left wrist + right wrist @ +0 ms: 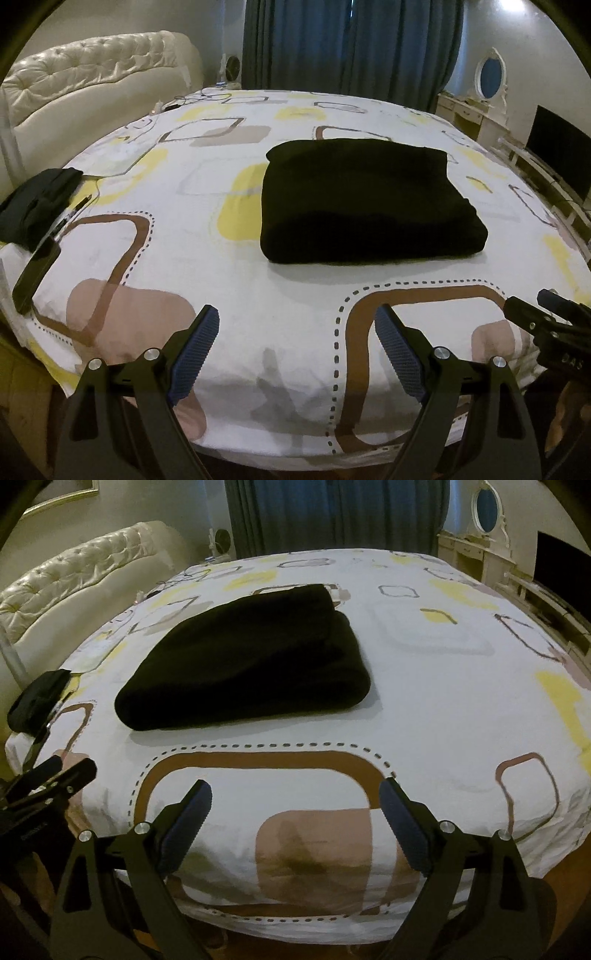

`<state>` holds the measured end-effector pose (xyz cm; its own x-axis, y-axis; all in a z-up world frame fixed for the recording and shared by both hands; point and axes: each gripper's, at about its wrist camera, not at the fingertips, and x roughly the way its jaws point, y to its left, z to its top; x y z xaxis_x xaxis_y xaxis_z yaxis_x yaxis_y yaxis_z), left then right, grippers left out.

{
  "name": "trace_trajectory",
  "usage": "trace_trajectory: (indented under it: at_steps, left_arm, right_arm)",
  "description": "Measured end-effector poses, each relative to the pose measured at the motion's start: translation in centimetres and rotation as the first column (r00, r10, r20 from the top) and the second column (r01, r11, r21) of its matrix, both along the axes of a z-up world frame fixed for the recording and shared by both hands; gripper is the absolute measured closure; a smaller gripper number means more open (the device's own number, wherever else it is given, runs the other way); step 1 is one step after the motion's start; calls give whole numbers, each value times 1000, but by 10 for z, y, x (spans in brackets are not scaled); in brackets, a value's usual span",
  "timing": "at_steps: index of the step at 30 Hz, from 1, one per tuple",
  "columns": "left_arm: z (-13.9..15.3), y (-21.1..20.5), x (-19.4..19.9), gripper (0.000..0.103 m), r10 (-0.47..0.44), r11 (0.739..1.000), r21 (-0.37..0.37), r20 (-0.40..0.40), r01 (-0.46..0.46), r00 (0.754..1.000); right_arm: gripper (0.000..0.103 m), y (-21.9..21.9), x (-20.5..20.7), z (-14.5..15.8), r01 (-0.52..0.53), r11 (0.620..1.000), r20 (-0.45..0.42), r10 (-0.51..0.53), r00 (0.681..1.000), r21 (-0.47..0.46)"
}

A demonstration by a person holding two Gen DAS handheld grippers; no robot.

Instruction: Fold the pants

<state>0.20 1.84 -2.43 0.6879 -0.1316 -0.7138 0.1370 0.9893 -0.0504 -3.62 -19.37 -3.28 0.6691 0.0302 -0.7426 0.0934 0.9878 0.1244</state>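
Pants, black soft fabric folded into a thick rectangle, lie mid-bed at twelve o'clock on the white patterned sheet. Left gripper and right gripper hover apart, holding nothing. Risk: a careless nudge could spill the loose folded layers.

So from the right wrist cam: the right tool has its two black fingers with blue ribbed pads spread wide with nothing between them, hanging over the near edge of the bed with the white sheet printed in brown, yellow and pink rounded squares. The black pants, folded into a thick soft rectangle, sit on the sheet further back and to the left, well apart from the pads. The left tool pokes in at the lower left. A cream tufted headboard and blue curtains are behind.
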Motion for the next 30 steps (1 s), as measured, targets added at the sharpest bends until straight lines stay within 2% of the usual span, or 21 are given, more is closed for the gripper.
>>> trace_trajectory:
  at_steps: [11, 21, 30]
  left_arm:
    - [4, -11, -6, 16, -15, 999, -30, 1, 15, 1000]
    - [12, -19, -9, 15, -11, 1000, 28, 58, 9, 998]
    - [15, -26, -10, 15, -13, 998, 57, 69, 9, 998]
  right_arm:
    - [11, 3, -3, 0, -15, 1000, 4, 14, 1000, 9]
    - [11, 3, -3, 0, -31, 999, 8, 31, 999, 9]
    - [11, 3, -4, 1, -35, 999, 7, 35, 999, 10]
